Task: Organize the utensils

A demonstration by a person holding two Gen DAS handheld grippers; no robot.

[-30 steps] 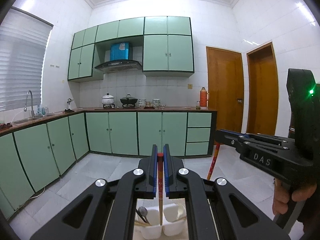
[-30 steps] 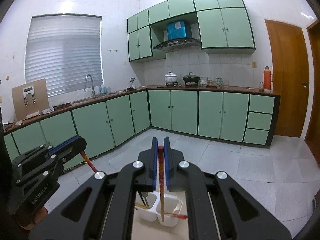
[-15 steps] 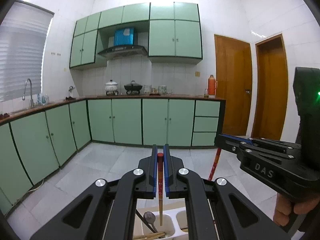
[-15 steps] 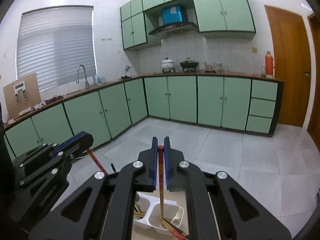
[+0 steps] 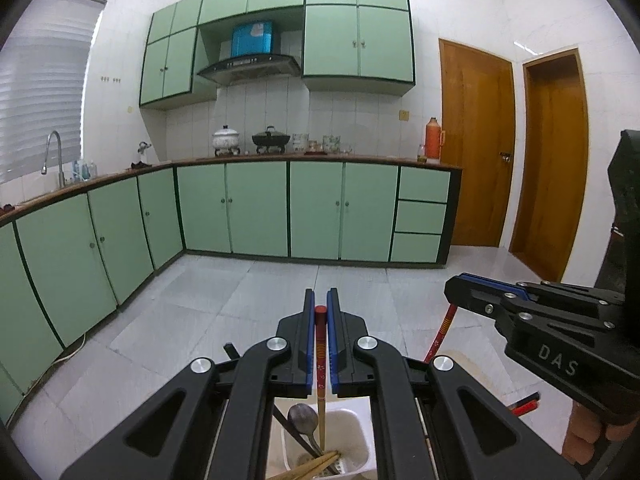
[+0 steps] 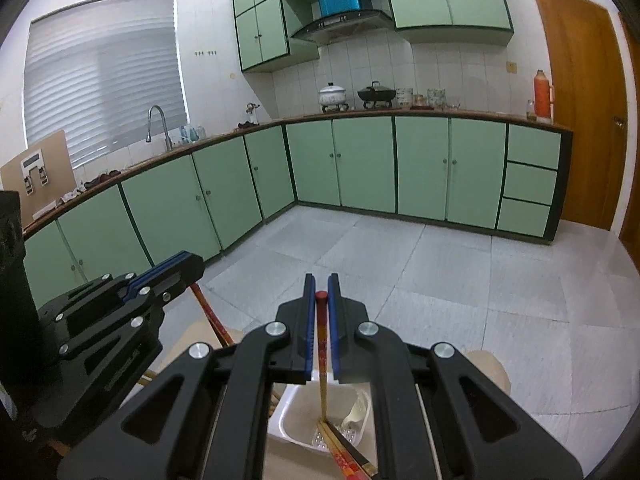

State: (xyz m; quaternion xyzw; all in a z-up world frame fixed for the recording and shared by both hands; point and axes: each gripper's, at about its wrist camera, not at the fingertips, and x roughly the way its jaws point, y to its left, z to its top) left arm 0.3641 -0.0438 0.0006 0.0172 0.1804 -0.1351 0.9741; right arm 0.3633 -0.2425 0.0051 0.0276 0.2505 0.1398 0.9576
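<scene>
My left gripper (image 5: 320,308) is shut on a red-topped chopstick (image 5: 321,360) that hangs straight down into a white utensil holder (image 5: 362,432). That compartment holds a dark spoon (image 5: 302,418) and wooden chopsticks (image 5: 316,466). My right gripper (image 6: 321,292) is shut on another red-topped chopstick (image 6: 322,360), its tip down in a white holder compartment (image 6: 296,412) with red chopsticks (image 6: 344,460) and a white spoon (image 6: 356,414). Each gripper shows in the other's view: the right gripper (image 5: 452,292), the left gripper (image 6: 196,268).
The holder stands on a light wooden tabletop (image 6: 490,368). Beyond it lies tiled floor (image 5: 240,296) and green cabinets (image 5: 256,208) under a counter with pots (image 5: 270,140) and a sink tap (image 5: 52,152). Wooden doors (image 5: 476,140) are at the right. A hand (image 5: 584,436) grips the right tool.
Both grippers have sunk toward the holder, each with its chopstick. The holder now fills more of the bottom of both views, and the chopstick tips reach into the compartments.
</scene>
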